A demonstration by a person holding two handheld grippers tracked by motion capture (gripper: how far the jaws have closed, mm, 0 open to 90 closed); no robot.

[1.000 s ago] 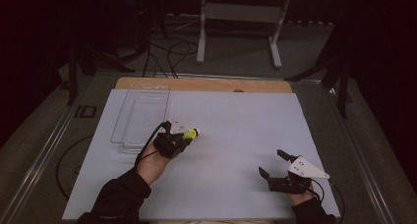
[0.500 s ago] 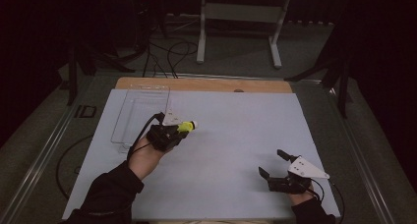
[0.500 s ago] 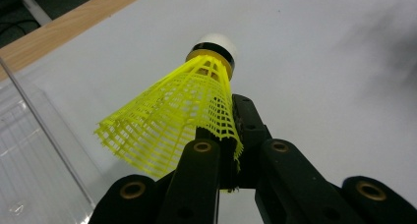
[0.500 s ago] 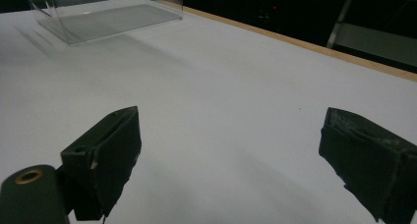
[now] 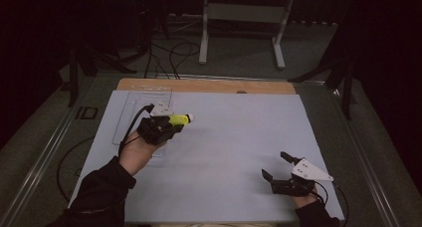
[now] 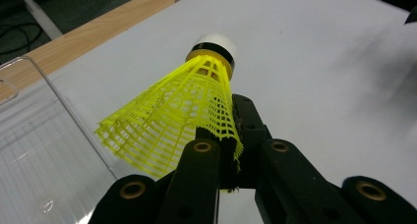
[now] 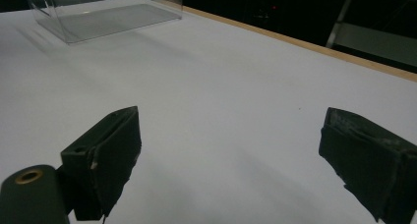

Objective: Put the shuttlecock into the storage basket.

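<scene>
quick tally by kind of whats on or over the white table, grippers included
yellow shuttlecock: 1, pinched by its skirt in the left gripper
clear plastic box: 1
grippers: 2, the left one and the right gripper, jaws apart and empty
total: 4

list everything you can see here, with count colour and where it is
shuttlecock: 1, yellow mesh skirt, white tip with a black band, skirt edge pinched in the left gripper above the table
clear tray: 1, transparent plastic, far left of the white sheet
white sheet: 1, white, covering the table top
table: 1, wooden edge showing at the far side
stand: 1, pale grey, on the floor beyond the table
cables: several, black, on the floor beyond the table
left gripper: 1, black, shut on the shuttlecock's skirt, raised at the left
right gripper: 1, black, jaws open, low at the near right
</scene>
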